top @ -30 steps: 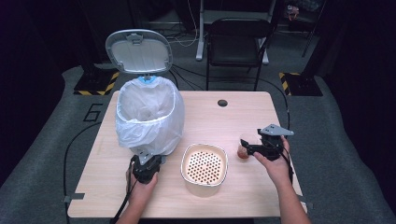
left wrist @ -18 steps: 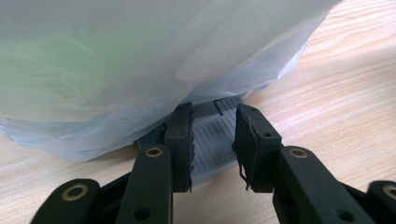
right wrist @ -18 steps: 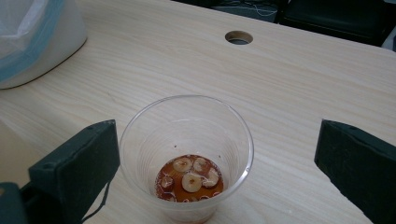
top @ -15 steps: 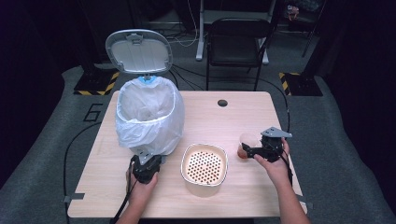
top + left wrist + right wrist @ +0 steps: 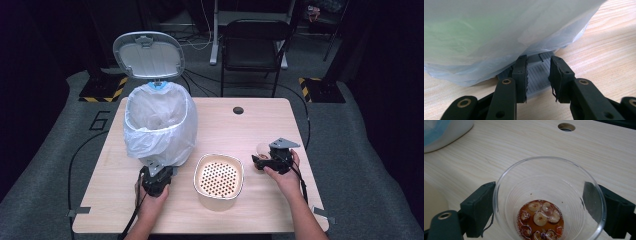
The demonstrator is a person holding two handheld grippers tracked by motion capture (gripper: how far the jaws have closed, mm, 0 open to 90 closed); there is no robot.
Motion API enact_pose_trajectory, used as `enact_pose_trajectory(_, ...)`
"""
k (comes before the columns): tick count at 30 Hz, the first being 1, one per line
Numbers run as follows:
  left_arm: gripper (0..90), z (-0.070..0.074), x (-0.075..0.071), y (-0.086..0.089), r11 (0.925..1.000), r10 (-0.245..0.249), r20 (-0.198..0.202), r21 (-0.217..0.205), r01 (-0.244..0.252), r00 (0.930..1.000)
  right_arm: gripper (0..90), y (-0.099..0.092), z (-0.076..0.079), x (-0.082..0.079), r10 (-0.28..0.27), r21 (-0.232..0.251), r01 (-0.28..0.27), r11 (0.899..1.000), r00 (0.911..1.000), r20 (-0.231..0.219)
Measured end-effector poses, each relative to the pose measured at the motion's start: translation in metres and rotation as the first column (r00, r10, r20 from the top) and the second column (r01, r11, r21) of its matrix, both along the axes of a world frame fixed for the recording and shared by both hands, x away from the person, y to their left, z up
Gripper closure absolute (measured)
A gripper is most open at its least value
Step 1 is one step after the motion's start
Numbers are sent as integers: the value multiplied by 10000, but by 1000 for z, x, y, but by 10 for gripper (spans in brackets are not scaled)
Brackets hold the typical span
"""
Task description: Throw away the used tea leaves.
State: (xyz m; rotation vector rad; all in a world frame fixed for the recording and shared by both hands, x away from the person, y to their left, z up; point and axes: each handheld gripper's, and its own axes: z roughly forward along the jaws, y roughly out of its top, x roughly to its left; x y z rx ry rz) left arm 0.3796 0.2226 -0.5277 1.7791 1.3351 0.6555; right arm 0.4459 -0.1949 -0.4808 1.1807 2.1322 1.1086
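Observation:
A clear plastic cup (image 5: 549, 182) holds a little brown liquid with pale fruit slices (image 5: 541, 218) at its bottom. My right gripper (image 5: 547, 210) is shut on the cup, one jaw against each side. In the high view the right gripper (image 5: 261, 159) and the cup (image 5: 262, 148) are low over the table's right side. My left gripper (image 5: 538, 77) stands open, its jaws over the grey ribbed pedal (image 5: 537, 72) under the white bag (image 5: 499, 32). The left gripper (image 5: 158, 174) sits at the foot of the lined bin (image 5: 159, 125), whose lid (image 5: 148, 55) stands up.
A cream bowl (image 5: 199, 172) with a perforated insert sits at the front centre of the wooden table (image 5: 235, 130), between my two grippers. A cable hole (image 5: 238, 110) lies at the far middle. A black chair (image 5: 255, 45) stands behind the table.
My right gripper has drifted down and slightly left with the cup, closer to the perforated bowl. The left gripper has stayed at the bin's pedal.

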Motion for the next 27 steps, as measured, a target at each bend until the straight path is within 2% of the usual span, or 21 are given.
enact_pose_trajectory(2,675,0,0,-1,9999,77,4,-103,-77,10000,145,0,-1,1,-14,62,14,10000,10000,-42)
enact_pose_trajectory(4,675,0,0,0,10000,-21,-35,-34,21,10000,158,1,-3,1,-28,-5,28,10000,9999,-128)
enact_pose_trajectory(7,674,0,0,0,10000,-17,-26,-35,17,10000,209,0,-4,2,-45,-120,43,9999,9999,-118)
enact_pose_trajectory(9,674,0,0,-1,9999,83,3,-107,-82,10000,230,-1,-5,2,-80,95,81,9999,9999,-125)
enact_pose_trajectory(10,674,0,0,-1,9999,76,9,-124,-76,10000,276,-2,-5,2,-47,151,49,9999,9999,-146)
enact_pose_trajectory(12,674,0,0,0,10000,15,-16,-49,-15,10000,284,-4,-6,3,126,326,-119,9994,9997,-195)
enact_pose_trajectory(18,674,0,0,0,10000,30,4,-73,-30,10000,305,-4,-4,2,271,266,-264,9993,9993,-265)
enact_pose_trajectory(22,674,0,0,0,10000,-31,-9,4,31,10000,313,0,0,0,401,113,-399,9991,9989,-239)
enact_pose_trajectory(23,674,0,0,-1,9999,68,3,-119,-68,10000,313,1,2,0,500,81,-498,9987,9986,-162)
enact_pose_trajectory(27,674,0,0,0,10000,-17,-27,-32,17,10000,317,6,14,-2,870,414,-868,9954,9962,-29)
